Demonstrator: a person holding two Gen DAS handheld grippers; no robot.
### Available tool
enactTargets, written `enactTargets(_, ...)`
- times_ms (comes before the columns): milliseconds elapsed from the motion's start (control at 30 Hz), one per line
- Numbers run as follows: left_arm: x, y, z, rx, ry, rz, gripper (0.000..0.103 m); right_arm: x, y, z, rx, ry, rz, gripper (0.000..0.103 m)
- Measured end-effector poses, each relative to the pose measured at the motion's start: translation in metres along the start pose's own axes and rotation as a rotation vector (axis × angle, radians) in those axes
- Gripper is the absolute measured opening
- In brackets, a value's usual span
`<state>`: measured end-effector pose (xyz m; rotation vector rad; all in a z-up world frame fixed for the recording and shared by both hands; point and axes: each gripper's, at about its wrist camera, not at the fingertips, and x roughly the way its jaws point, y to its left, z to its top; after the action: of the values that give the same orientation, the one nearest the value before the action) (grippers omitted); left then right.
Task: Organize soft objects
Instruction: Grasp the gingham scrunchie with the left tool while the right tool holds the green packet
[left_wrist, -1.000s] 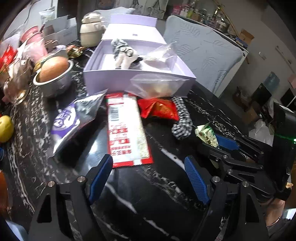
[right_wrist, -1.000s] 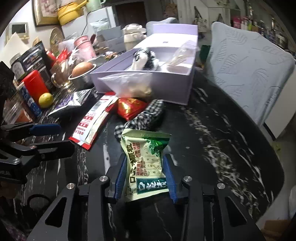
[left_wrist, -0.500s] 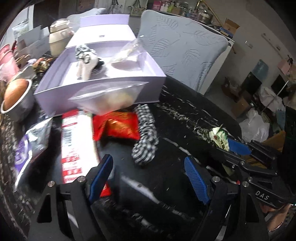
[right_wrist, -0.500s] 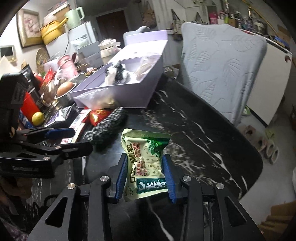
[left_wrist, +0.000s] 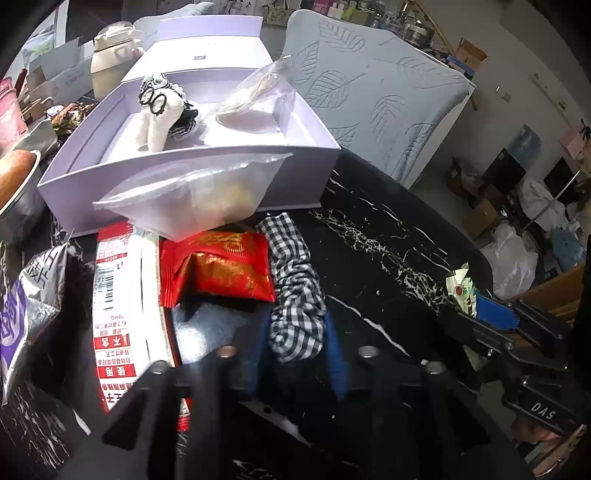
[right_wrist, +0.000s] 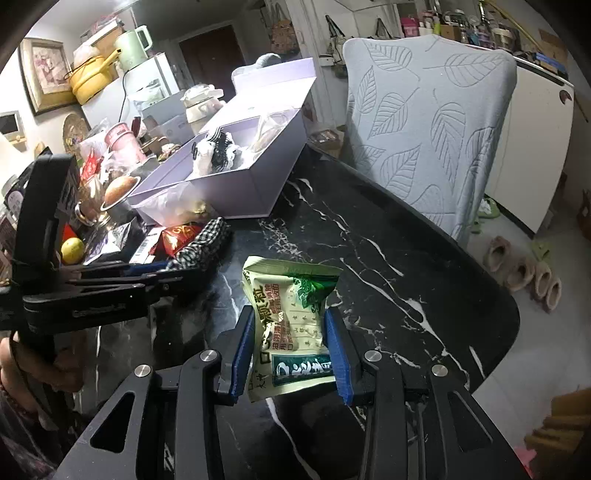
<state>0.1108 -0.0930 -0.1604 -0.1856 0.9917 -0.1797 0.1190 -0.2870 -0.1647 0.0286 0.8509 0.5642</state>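
Observation:
A black-and-white checkered cloth (left_wrist: 291, 280) lies on the black marble table in front of a lilac box (left_wrist: 303, 173). My left gripper (left_wrist: 295, 354) is shut on the cloth's near end, a blue pad on each side. From the right wrist view the same gripper (right_wrist: 162, 267) reaches the cloth (right_wrist: 203, 245) from the left. My right gripper (right_wrist: 290, 347) is shut on a green snack packet (right_wrist: 291, 299), held just above the table. A white plush toy (left_wrist: 159, 118) and a clear bag (left_wrist: 255, 99) lie inside the box.
A clear bag (left_wrist: 199, 195), a red packet (left_wrist: 221, 269), a long red-and-white packet (left_wrist: 118, 314) and a silver-purple packet (left_wrist: 29, 302) crowd the box's front. A metal bowl (left_wrist: 18, 177) stands left. A grey leaf-patterned chair (right_wrist: 424, 122) stands behind the table's curved edge (right_wrist: 498, 332).
My left gripper moved forward and right over the checkered cloth and closed on its near end. The right gripper drifted right, still gripping the green packet.

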Motion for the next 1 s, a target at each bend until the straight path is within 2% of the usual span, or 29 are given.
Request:
enactTargets(200, -0.012, 0.0, -0.013, -0.005, 0.011, -0.033, 0.024, -0.005, 0.004, -0.002, -0.004, -0.004, 0.003, 0.037)
enactTargets(567, -0.04, -0.004, -0.057, 0.014, 0.048, -0.028, 0.024, -0.011, 0.021, -0.017, -0.024, 0.009, 0.022, 0.037)
enactTargets(700, -0.039, -0.006, -0.063, 0.04, 0.058, 0.008, 0.024, -0.01, 0.025, -0.023, -0.024, 0.02, 0.035, 0.037)
enactTargets(1000, -0.026, -0.014, -0.047, 0.078, 0.039, 0.089, 0.026, -0.01, 0.025, -0.025, -0.021, 0.026, 0.035, 0.037)
